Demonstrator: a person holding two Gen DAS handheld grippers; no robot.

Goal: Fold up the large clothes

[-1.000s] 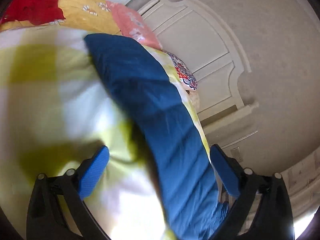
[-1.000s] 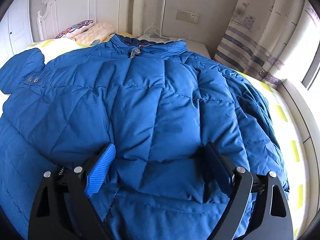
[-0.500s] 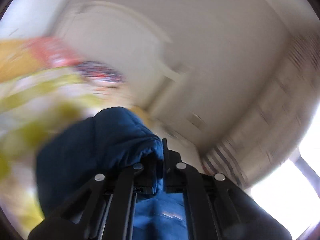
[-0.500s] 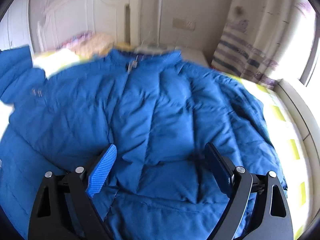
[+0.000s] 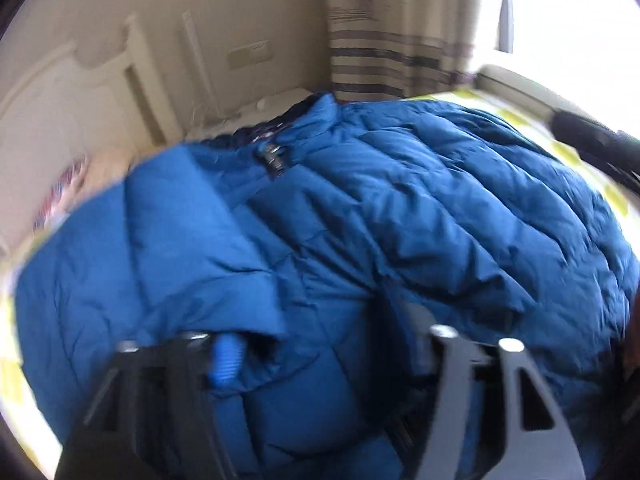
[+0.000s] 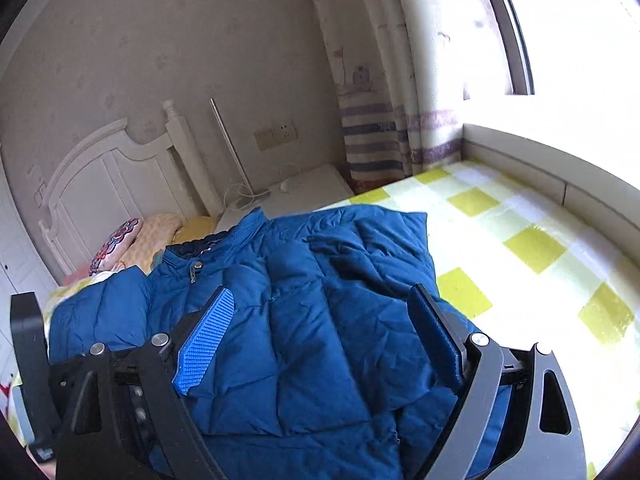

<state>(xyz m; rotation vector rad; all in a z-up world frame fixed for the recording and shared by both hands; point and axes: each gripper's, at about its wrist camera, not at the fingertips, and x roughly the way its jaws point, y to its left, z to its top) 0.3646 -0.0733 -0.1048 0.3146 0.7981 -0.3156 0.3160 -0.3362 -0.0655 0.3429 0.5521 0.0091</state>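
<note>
A large blue quilted jacket (image 5: 420, 208) lies front up on the bed, collar and zip pull (image 5: 272, 156) toward the headboard. One sleeve (image 5: 192, 240) is folded across its front. My left gripper (image 5: 320, 336) hovers just over that sleeve's cuff end. Its jaws are opening, the cuff lies loose between them by the left pad (image 5: 225, 360), and nothing is pressed. The view is blurred. In the right wrist view my right gripper (image 6: 320, 296) stands open above the jacket (image 6: 320, 340) near its right side, with nothing gripped.
The bed carries a yellow and white checked sheet (image 6: 520, 248). A white headboard (image 6: 112, 176), pillows (image 6: 132, 244) and a nightstand (image 6: 304, 192) are at the far end. A striped curtain (image 6: 376, 140) and a window ledge (image 6: 560, 168) run along the right.
The left gripper shut on the sleeve's cuff, swung it across onto the jacket's front, and now stands apart with the sleeve lying there. The right gripper shifted and rolled, staying open.
</note>
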